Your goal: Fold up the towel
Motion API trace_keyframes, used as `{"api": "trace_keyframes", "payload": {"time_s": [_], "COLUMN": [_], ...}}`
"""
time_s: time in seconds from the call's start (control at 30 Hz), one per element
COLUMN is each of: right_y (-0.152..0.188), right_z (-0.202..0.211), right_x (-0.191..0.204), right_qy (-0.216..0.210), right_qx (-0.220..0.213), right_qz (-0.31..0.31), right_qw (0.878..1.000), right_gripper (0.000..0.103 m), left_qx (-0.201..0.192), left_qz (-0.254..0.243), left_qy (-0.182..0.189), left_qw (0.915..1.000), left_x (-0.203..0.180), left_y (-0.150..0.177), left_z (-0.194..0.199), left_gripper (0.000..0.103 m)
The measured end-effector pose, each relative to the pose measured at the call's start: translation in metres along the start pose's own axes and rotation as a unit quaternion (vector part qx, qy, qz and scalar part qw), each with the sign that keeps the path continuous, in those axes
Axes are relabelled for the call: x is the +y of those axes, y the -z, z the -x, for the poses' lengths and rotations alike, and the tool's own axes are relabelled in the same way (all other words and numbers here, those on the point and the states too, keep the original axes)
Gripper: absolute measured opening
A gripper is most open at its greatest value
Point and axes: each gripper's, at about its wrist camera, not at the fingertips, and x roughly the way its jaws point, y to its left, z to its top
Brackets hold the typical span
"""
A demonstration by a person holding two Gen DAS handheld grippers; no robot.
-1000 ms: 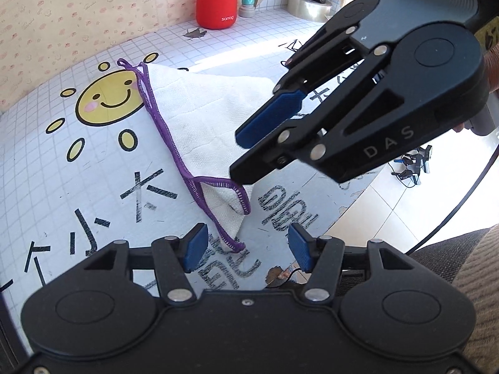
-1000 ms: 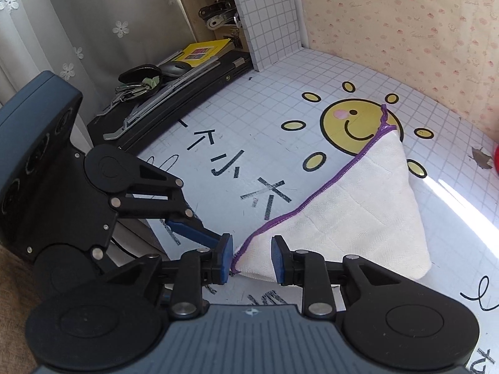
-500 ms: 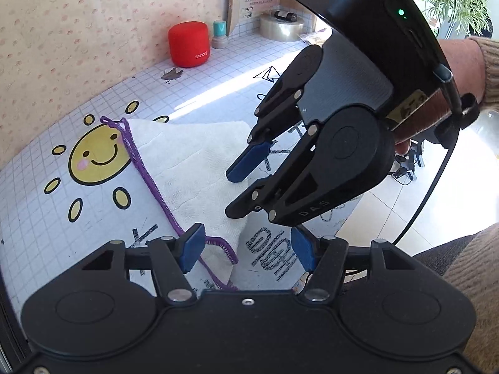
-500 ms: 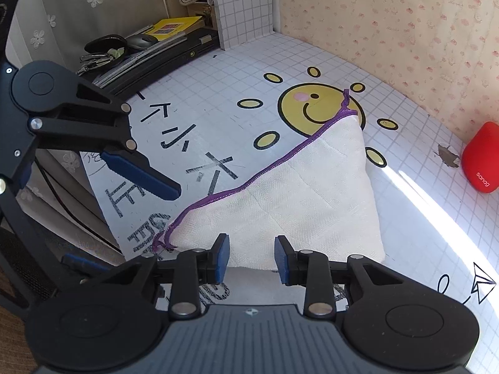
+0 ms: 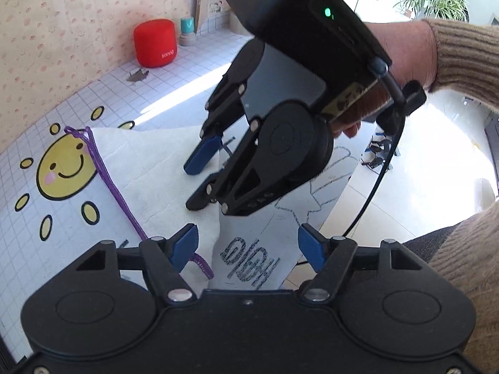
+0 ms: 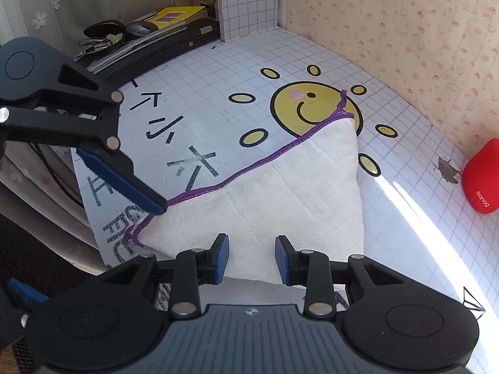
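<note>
A white towel [image 6: 280, 193] with a purple stitched edge lies folded on the tiled mat, one corner over the sun drawing. It also shows in the left wrist view [image 5: 156, 168]. My left gripper [image 5: 246, 246] is open, with its left finger over the towel's near purple corner. My right gripper [image 6: 251, 258] is open above the towel's near edge and holds nothing. In the left wrist view the right gripper [image 5: 199, 184] hovers over the towel's right part. In the right wrist view the left gripper's finger [image 6: 121, 180] reaches the purple edge.
A red speaker [image 5: 154, 43] and a small teal-capped jar [image 5: 188, 31] stand at the back wall. A shelf with books and keys [image 6: 137, 37] is at the mat's left. The table edge [image 5: 336, 199] drops to the floor on the right.
Both grippers drew back toward the towel's near edge and opened wider. The right gripper shifted right along the towel, away from the purple corner.
</note>
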Motion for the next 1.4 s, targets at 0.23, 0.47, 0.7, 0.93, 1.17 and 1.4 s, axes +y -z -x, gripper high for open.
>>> {"api": "trace_keyframes", "payload": {"time_s": [0.23,0.47,0.7,0.93,1.17,1.4], "right_y": [-0.001,0.001,0.002,0.008,0.013,0.016], "right_z": [-0.009,-0.011,-0.003,0.009,0.023,0.026], "right_x": [-0.008,-0.010,-0.011,-0.018,-0.026,-0.037], "right_qy": [-0.007,-0.014,-0.012,-0.008,0.001,0.006], "right_qx": [0.007,0.001,-0.006,-0.012,-0.022,-0.025], "right_qz": [0.001,-0.005,-0.010,-0.020,-0.039,-0.049], "right_qw": [1.000,1.000,1.000,1.000,0.999,0.998], "right_gripper": [0.032,0.034,0.034,0.034,0.034,0.035], "left_qx": [0.040,0.057,0.056,0.056,0.034,0.014], "left_qz": [0.023,0.054,0.069,0.074,0.070,0.054], "left_qy": [-0.003,-0.006,-0.001,-0.008,-0.027,-0.026], "left_qw": [0.9989,0.9969,0.9960,0.9957,0.9966,0.9981], "left_x": [0.004,0.010,0.015,0.021,0.027,0.020], "left_y": [0.021,0.035,0.041,0.035,0.020,0.000], "left_z": [-0.008,-0.019,-0.018,-0.011,0.006,0.007], "left_gripper": [0.072,0.075,0.076,0.076,0.076,0.076]}}
